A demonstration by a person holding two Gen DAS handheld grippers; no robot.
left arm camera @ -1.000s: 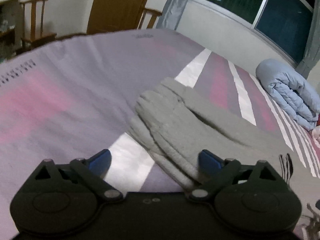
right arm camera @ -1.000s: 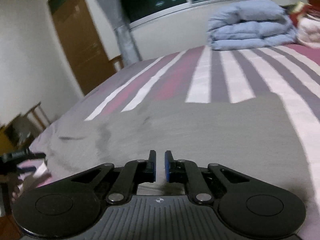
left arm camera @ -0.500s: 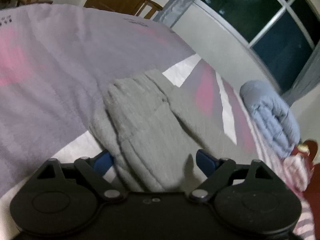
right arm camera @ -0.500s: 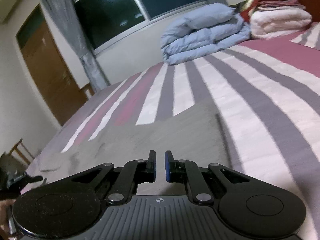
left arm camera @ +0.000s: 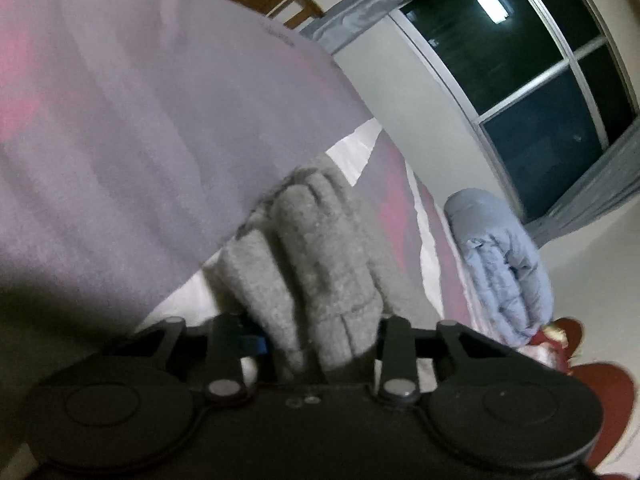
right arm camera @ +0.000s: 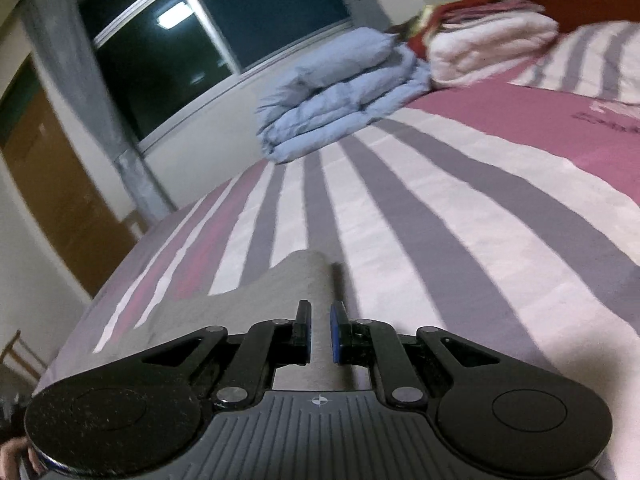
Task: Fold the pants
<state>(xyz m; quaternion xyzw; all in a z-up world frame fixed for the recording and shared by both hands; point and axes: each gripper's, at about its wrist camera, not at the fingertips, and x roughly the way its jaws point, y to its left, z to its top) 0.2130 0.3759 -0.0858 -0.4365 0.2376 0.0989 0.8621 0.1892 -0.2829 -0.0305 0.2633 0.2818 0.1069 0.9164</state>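
The grey pants [left arm camera: 316, 264] lie bunched on the striped bed. In the left wrist view a thick fold of them fills the space between the fingers of my left gripper [left arm camera: 320, 340], which has closed in around it. In the right wrist view my right gripper [right arm camera: 320, 332] is shut on a flat edge of the grey pants [right arm camera: 296, 280], and the cloth runs forward from its blue pads [right arm camera: 335, 336] over the bed. The cloth between the pads is thin.
The bed cover [right arm camera: 460, 216] has pink, grey and white stripes. A folded light blue duvet [right arm camera: 340, 84] and a white folded blanket [right arm camera: 488, 44] lie at the head end. A dark window [left arm camera: 532, 80], curtains and a wooden door [right arm camera: 52, 192] stand behind.
My left gripper has moved onto the bunched pants and narrowed from wide open to closed around the fold. My right gripper has stayed shut and turned toward the head of the bed.
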